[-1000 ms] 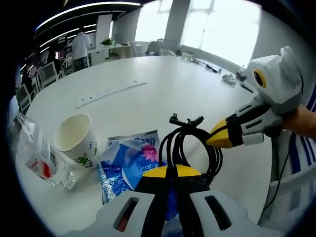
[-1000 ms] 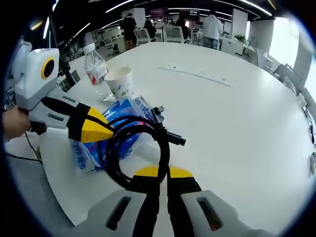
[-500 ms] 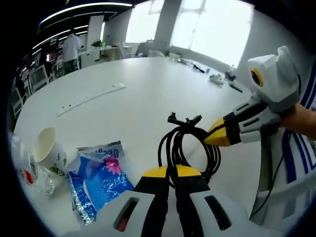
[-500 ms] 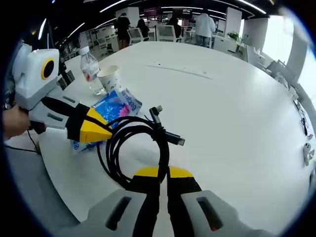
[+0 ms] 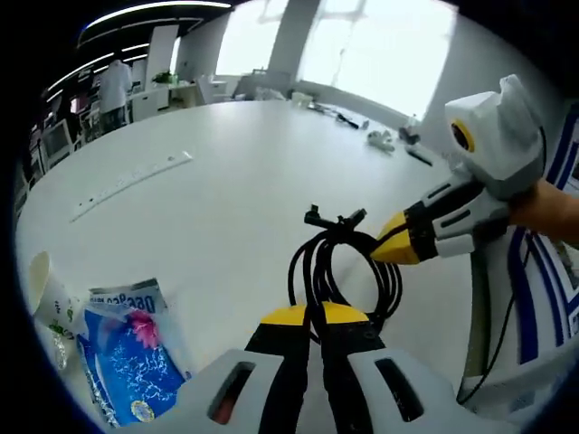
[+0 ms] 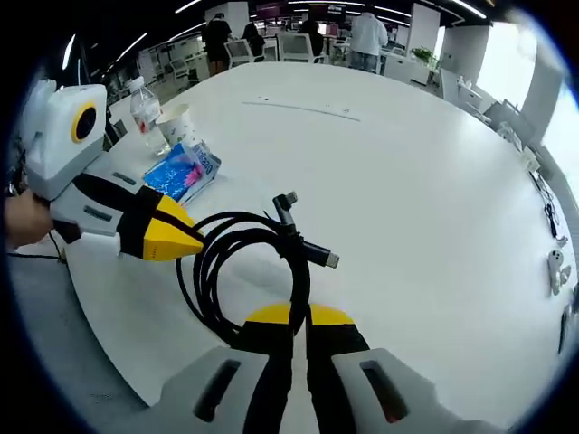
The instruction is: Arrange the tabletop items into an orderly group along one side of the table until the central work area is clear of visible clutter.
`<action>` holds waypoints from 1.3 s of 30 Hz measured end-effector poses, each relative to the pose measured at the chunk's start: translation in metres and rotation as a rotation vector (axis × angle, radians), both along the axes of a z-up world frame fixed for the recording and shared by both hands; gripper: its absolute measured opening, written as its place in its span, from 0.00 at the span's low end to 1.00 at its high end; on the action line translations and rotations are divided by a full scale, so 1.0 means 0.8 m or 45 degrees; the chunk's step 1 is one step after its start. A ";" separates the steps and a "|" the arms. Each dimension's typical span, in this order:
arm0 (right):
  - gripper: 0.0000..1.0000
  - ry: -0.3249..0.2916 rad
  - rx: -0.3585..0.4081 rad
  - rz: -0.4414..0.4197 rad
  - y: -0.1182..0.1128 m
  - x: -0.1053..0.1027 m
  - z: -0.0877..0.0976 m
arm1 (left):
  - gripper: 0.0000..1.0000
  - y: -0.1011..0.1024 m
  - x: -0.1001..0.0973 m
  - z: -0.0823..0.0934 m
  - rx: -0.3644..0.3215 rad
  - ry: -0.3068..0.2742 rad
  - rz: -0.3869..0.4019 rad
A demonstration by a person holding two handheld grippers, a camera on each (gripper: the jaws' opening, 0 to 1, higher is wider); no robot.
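A coiled black cable point(image 5: 346, 268) hangs between both grippers above the white table point(image 5: 226, 199). My left gripper point(image 5: 308, 315) is shut on the coil's near side. My right gripper point(image 5: 384, 251) enters from the right, shut on the coil's other side. In the right gripper view, the right gripper point(image 6: 291, 315) pinches the cable point(image 6: 237, 262) at the bottom and the left gripper point(image 6: 190, 242) grips it from the left. The plugs point(image 6: 306, 242) stick out of the top of the coil. A blue packet point(image 6: 184, 172), a paper cup point(image 6: 175, 125) and a water bottle point(image 6: 143, 104) sit together near the table edge.
A white power strip point(image 6: 298, 108) lies flat farther out on the table. Small items point(image 5: 384, 140) lie at the far side near the windows. People stand among desks in the background. The blue packet point(image 5: 127, 357) and cup point(image 5: 45, 285) are at lower left in the left gripper view.
Both grippers have carried the cable away from the blue packet, cup and bottle, which now lie well apart from it. Both grips on the cable are unchanged.
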State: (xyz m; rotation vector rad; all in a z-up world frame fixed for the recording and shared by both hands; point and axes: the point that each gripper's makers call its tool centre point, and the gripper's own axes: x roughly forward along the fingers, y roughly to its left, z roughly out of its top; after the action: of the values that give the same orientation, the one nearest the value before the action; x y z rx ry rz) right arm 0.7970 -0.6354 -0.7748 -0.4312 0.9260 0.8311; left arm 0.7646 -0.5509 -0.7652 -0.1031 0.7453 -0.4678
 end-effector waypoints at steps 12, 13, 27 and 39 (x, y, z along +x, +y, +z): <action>0.00 0.054 -0.024 0.006 -0.013 0.022 -0.028 | 0.00 -0.011 0.021 -0.025 -0.041 0.040 0.024; 0.00 0.051 -0.028 0.012 -0.013 0.023 -0.030 | 0.00 -0.011 0.023 -0.027 -0.044 0.046 0.023; 0.00 0.054 -0.058 0.036 -0.018 0.030 -0.038 | 0.00 -0.019 0.029 -0.038 -0.065 0.077 0.025; 0.01 0.050 -0.055 0.032 -0.017 0.030 -0.041 | 0.01 -0.020 0.024 -0.043 -0.043 0.085 0.020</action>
State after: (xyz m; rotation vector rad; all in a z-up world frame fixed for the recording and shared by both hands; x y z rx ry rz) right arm 0.8208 -0.6488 -0.8078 -0.4664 0.9778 0.8464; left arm 0.7837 -0.5668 -0.7997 -0.1564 0.8021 -0.4641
